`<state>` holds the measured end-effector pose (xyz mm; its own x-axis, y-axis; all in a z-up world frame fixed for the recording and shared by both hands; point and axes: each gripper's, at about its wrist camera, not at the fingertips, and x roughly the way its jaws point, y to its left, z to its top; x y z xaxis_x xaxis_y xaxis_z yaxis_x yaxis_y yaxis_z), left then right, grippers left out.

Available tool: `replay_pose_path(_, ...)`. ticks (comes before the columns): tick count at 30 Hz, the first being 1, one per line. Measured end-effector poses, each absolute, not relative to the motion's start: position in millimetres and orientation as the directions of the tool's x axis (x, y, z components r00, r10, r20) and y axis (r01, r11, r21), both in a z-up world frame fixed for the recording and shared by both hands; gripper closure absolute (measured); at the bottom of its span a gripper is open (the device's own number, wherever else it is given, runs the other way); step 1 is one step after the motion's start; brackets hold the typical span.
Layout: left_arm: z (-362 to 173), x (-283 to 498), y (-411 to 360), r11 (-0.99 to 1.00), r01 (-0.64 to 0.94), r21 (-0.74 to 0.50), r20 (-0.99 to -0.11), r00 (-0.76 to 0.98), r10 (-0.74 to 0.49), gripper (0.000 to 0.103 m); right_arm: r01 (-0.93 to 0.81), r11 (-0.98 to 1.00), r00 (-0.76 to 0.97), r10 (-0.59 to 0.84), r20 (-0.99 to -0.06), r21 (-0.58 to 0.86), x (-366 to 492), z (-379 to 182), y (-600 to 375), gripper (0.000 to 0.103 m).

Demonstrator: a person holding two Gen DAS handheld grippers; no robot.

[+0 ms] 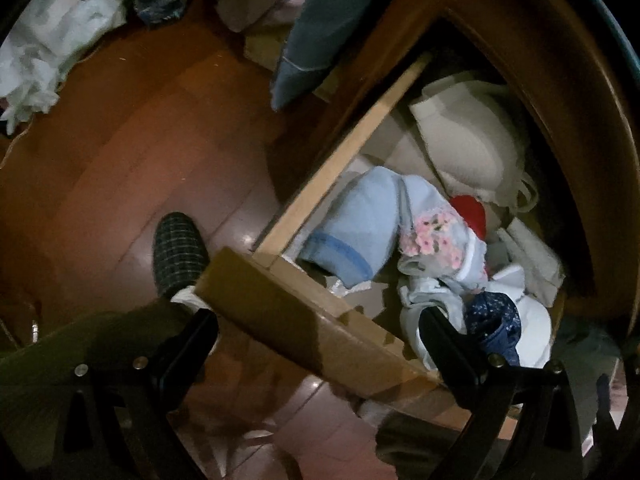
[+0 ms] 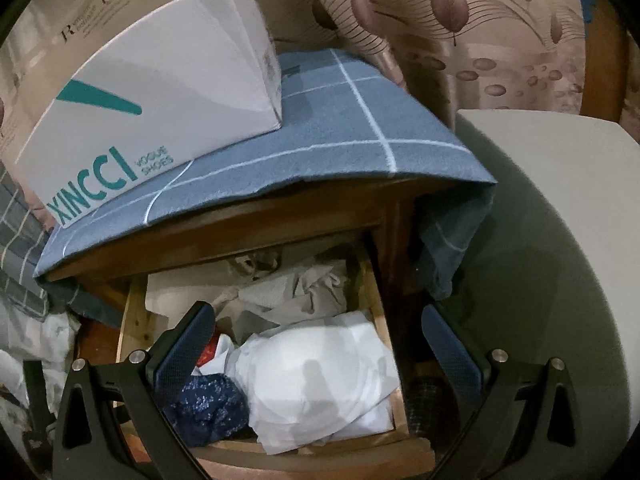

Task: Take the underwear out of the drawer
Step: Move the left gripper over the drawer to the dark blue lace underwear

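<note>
The wooden drawer (image 1: 280, 300) stands pulled out, full of underwear. In it lie a light blue pair (image 1: 360, 220), a pink-flowered pair (image 1: 436, 240), a red piece (image 1: 468, 208), a cream bra (image 1: 468, 148), a navy patterned pair (image 1: 496, 316) and a white garment (image 1: 536, 320). My left gripper (image 1: 320, 328) is open and straddles the drawer front, its right finger inside against the pale cloth. My right gripper (image 2: 316, 332) hovers open over the drawer (image 2: 384, 320), above the white garment (image 2: 320, 376), with the navy pair (image 2: 208, 404) by its left finger.
A white shoe box (image 2: 152, 92) sits on a blue checked cloth (image 2: 340, 136) covering the cabinet top. A grey seat (image 2: 540, 200) stands right of the cabinet, with a curtain behind. A person's slippered foot (image 1: 180, 252) rests on the brown floor beside the drawer.
</note>
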<state>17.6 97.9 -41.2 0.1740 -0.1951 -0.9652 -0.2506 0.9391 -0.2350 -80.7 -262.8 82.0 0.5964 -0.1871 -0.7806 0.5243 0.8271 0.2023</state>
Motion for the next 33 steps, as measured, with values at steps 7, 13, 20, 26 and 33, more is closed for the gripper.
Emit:
replay_pose_path(7, 5, 9, 86, 0.981, -0.175, -0.083, -0.966, 0.254, -0.036, 0.001, 0.510, 0.828, 0.610, -0.156, -0.777, 0.234, -82, 82, -262, 0.000)
replay_pose_path(13, 58, 4, 61, 0.996, -0.013, -0.083, -0.924, 0.377, -0.072, 0.001, 0.500, 0.838, 0.592, -0.148, -0.793, 0.217, -79, 81, -259, 0.000)
replay_pose_path(20, 57, 33, 7, 0.935, 0.268, -0.233, -0.937, 0.195, -0.289, 0.001, 0.509, 0.851, 0.541, -0.204, -0.816, 0.125, -79, 78, -261, 0.000)
replay_pose_path(26, 38, 52, -22, 0.919, 0.326, -0.220, -0.962, 0.082, -0.259, 0.001, 0.522, 0.845, 0.502, -0.193, -0.843, 0.117, -81, 71, -268, 0.000)
replay_pose_path(33, 2, 55, -36, 0.916, 0.318, -0.245, -0.968, -0.033, -0.247, 0.004, 0.527, 0.841, 0.510, -0.201, -0.837, 0.119, -82, 75, -271, 0.001)
